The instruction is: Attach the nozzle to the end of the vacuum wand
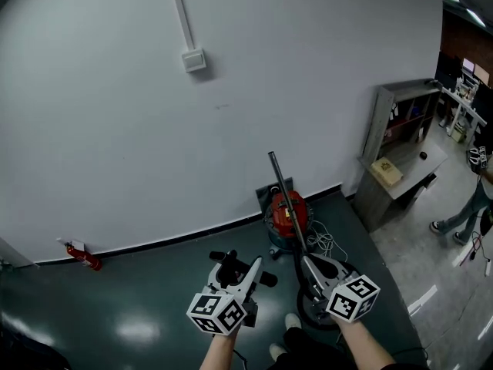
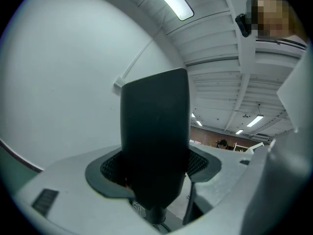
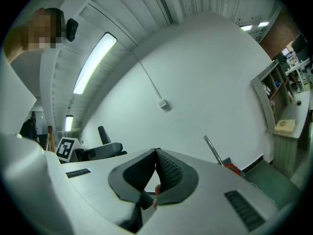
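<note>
My left gripper [image 1: 245,277] is shut on a black nozzle [image 1: 228,261], which fills the space between its jaws in the left gripper view [image 2: 156,131]. The metal vacuum wand [image 1: 283,199] leans up from the red vacuum [image 1: 286,216] toward the wall; it also shows in the right gripper view [image 3: 213,151]. My right gripper [image 1: 310,264] sits just below the wand's lower part, to the right of the nozzle. Its pads [image 3: 168,168] meet with nothing between the tips. A dark shape shows low behind the pads; I cannot tell what it is.
A grey shelf unit with a desk [image 1: 400,153] stands at the right wall. Another person [image 1: 471,199] stands at the far right. A small red extinguisher [image 1: 86,259] lies by the wall at left. White cable [image 1: 327,245] trails beside the vacuum.
</note>
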